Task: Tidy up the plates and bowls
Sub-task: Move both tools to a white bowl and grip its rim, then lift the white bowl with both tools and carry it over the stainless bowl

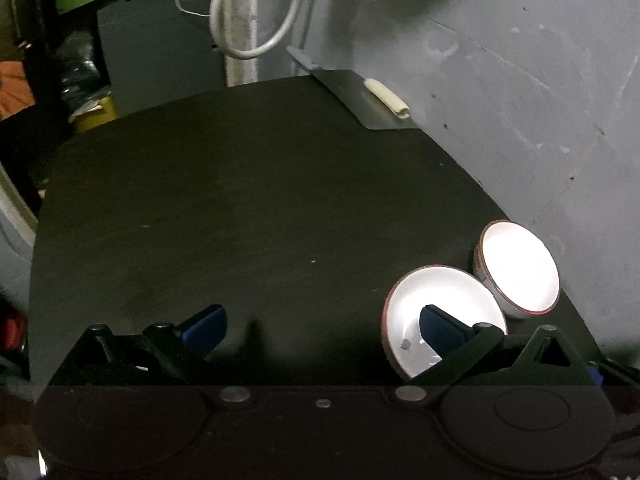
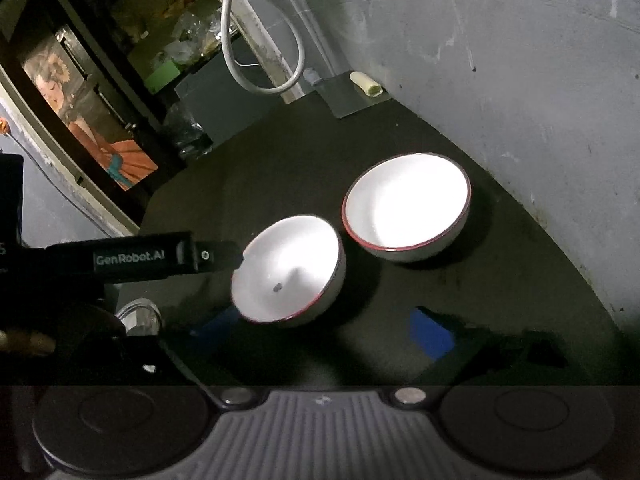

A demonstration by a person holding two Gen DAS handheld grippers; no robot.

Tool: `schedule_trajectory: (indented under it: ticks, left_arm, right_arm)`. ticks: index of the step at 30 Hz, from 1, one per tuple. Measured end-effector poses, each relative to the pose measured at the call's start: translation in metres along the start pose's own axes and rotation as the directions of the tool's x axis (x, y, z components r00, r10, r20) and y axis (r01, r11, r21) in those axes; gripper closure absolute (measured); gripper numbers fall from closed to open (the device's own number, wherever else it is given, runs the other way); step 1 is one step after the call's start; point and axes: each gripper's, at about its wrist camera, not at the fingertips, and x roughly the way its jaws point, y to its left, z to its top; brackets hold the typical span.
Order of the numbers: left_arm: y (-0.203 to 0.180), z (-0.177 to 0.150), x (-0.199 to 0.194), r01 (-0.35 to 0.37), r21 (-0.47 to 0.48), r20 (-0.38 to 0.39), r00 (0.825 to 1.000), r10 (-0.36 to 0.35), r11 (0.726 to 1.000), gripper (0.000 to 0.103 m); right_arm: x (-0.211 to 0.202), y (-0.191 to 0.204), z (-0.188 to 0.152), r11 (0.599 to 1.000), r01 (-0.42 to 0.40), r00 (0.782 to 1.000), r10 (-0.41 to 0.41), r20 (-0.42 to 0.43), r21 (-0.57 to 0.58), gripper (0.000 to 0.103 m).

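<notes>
Left wrist view:
step: left gripper [image 1: 320, 328] is sitting low over the dark table [image 1: 240, 208], fingers spread wide, one blue pad [image 1: 438, 330] reaching inside the near bowl [image 1: 436, 300], the other pad well off to the side; nothing is being pinched.
bowls: near bowl is tilting on its side, rim facing the camera; far bowl [image 1: 520, 264] is sitting just beside it, close to the wall [image 1: 520, 100]; touching or not, can't tell.
judgement: looks like early grasp of the near bowl's rim, probably for nesting into the far one.

Right wrist view:
step: right gripper [image 2: 324, 326] is hovering short of the bowls, fingers wide apart, holding nothing.
bowls: near bowl [image 2: 288, 276] is leaning, small dark speck inside; far bowl [image 2: 406, 204] is standing upright, rims nearly meeting.
left gripper: its body [image 2: 132, 258] is coming in from the left at the near bowl's rim.
next move: needs the fingers closing across the rim wall, then lift and seat in the upright bowl; slick glaze, slip risk.

Surface and room:
table: dark, matte, plates not visible.
extras: white cable loop [image 2: 260, 60], metal sheet with a pale tube [image 2: 366, 84] at the far corner, cluttered shelf [image 2: 120, 60] to the left.
</notes>
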Motion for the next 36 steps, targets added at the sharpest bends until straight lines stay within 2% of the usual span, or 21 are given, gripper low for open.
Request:
schedule_trajectory:
  ticks: [5, 11, 13, 20, 22, 29, 36]
  left_arm:
    - [-0.008, 0.002, 0.008, 0.021, 0.034, -0.011, 1.0, -0.021, 0.999, 0.013]
    - [-0.012, 0.0, 0.014, 0.064, 0.029, -0.041, 0.997, -0.062, 0.998, 0.041]
    - [-0.013, 0.0, 0.016, 0.083, 0.022, -0.051, 0.995, -0.082, 0.996, 0.054]
    - [-0.018, -0.002, 0.019, 0.13, 0.002, -0.07, 0.989, -0.129, 0.992, 0.072]
    - [-0.02, -0.003, 0.02, 0.145, 0.004, -0.074, 0.987, -0.144, 0.989, 0.081]
    - [-0.02, -0.009, 0.011, 0.145, -0.005, -0.064, 0.987, -0.145, 0.989, 0.084]
    - [-0.015, -0.016, -0.011, 0.157, -0.014, -0.045, 0.987, -0.157, 0.988, 0.084]
  right_arm:
    - [0.005, -0.002, 0.003, 1.0, 0.004, 1.0, -0.004, 0.002, 0.014, 0.033]
    - [0.01, -0.002, 0.007, 1.0, -0.011, 1.0, 0.011, 0.004, 0.025, 0.045]
    - [0.013, -0.003, 0.008, 0.999, -0.016, 1.0, 0.016, 0.002, 0.03, 0.052]
    - [0.02, -0.003, 0.012, 0.998, -0.051, 0.999, 0.051, -0.009, 0.036, 0.073]
    - [0.022, -0.003, 0.014, 0.998, -0.05, 0.999, 0.05, -0.008, 0.035, 0.074]
    - [0.016, -0.001, 0.011, 0.998, -0.055, 0.998, 0.056, -0.007, 0.037, 0.08]
    - [-0.001, 0.007, 0.005, 0.997, -0.069, 0.998, 0.069, 0.008, 0.024, 0.08]
